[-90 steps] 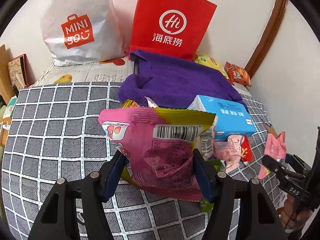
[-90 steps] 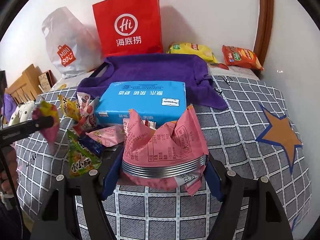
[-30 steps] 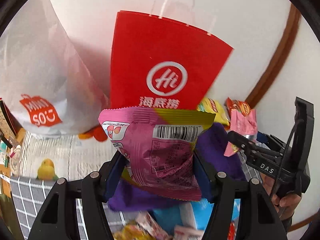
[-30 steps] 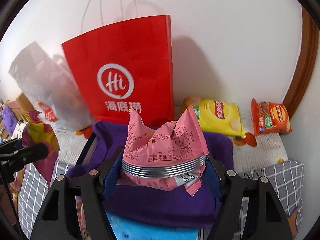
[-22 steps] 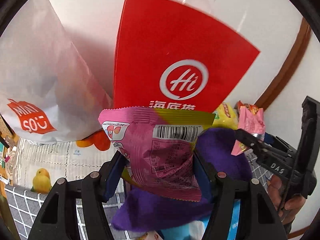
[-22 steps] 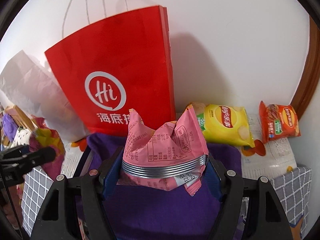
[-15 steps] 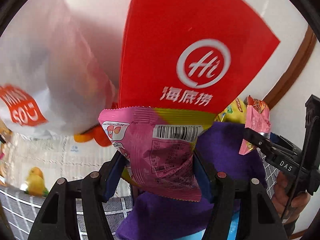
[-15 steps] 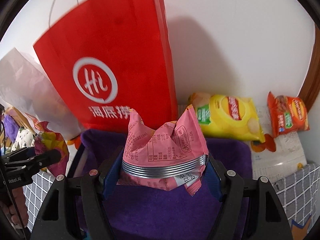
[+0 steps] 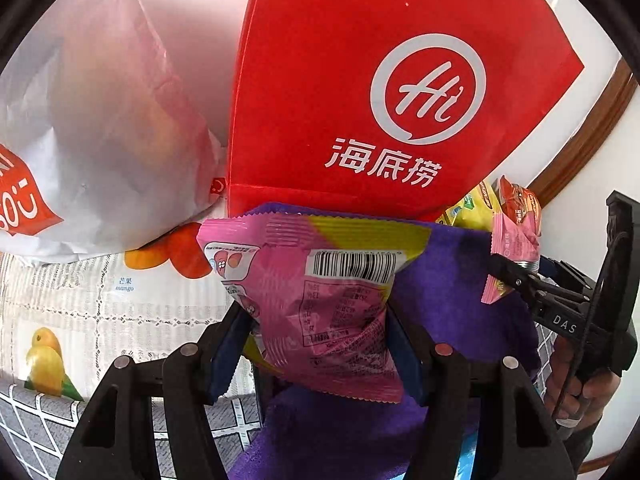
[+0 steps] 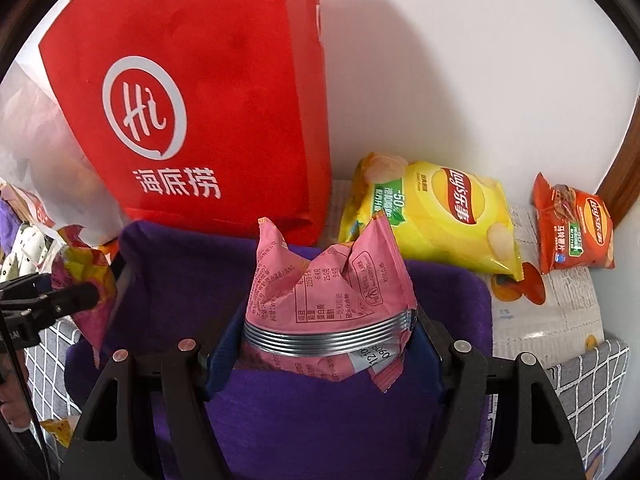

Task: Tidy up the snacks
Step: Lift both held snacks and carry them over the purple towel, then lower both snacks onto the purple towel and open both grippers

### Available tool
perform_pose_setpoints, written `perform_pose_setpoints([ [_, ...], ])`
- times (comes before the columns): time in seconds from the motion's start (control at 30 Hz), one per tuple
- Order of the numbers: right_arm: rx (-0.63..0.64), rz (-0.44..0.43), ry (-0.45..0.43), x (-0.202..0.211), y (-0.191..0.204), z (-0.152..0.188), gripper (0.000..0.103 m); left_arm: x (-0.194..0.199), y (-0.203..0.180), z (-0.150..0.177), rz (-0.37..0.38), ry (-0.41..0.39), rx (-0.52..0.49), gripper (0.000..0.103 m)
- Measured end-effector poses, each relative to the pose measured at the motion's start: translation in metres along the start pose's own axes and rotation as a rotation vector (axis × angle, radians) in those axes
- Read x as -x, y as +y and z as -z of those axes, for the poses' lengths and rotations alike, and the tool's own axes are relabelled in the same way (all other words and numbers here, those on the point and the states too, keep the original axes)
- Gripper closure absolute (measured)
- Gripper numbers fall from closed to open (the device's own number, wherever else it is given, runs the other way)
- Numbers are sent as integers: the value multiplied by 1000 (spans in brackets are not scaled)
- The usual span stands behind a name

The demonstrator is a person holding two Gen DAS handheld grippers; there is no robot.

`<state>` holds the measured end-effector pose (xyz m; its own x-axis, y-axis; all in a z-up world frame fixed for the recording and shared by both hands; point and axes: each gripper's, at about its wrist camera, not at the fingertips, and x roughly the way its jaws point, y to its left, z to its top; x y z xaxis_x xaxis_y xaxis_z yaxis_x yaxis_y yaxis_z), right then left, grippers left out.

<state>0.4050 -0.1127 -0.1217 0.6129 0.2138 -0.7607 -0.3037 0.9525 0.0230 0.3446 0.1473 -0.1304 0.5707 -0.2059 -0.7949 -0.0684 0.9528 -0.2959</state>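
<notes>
My left gripper (image 9: 318, 354) is shut on a pink and yellow snack packet (image 9: 320, 292) with a barcode, held above a purple cloth (image 9: 452, 304) in front of a red paper bag (image 9: 360, 80). My right gripper (image 10: 326, 354) is shut on a crumpled pink snack packet (image 10: 328, 304) over the same purple cloth (image 10: 192, 280). The right gripper with its pink packet (image 9: 512, 248) shows at the right of the left wrist view. The left gripper's packet (image 10: 86, 280) shows at the left of the right wrist view.
The red bag (image 10: 192, 100) stands against the white wall. A white Miniso bag (image 9: 80, 140) sits left of it. A yellow chip bag (image 10: 440, 216) and a small red chip bag (image 10: 572, 232) lie right of the red bag. A grey checked cover (image 9: 40, 432) lies nearer me.
Both grippers have moved forward and lower toward the red bag and purple cloth, each still holding its packet. The red bag now fills more of both views.
</notes>
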Motion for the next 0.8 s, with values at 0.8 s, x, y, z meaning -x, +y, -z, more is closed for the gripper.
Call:
perform_pose_setpoints([
  [0.8, -25, 15, 9, 2, -19, 0, 30, 12, 17, -6, 67, -14, 54, 39],
])
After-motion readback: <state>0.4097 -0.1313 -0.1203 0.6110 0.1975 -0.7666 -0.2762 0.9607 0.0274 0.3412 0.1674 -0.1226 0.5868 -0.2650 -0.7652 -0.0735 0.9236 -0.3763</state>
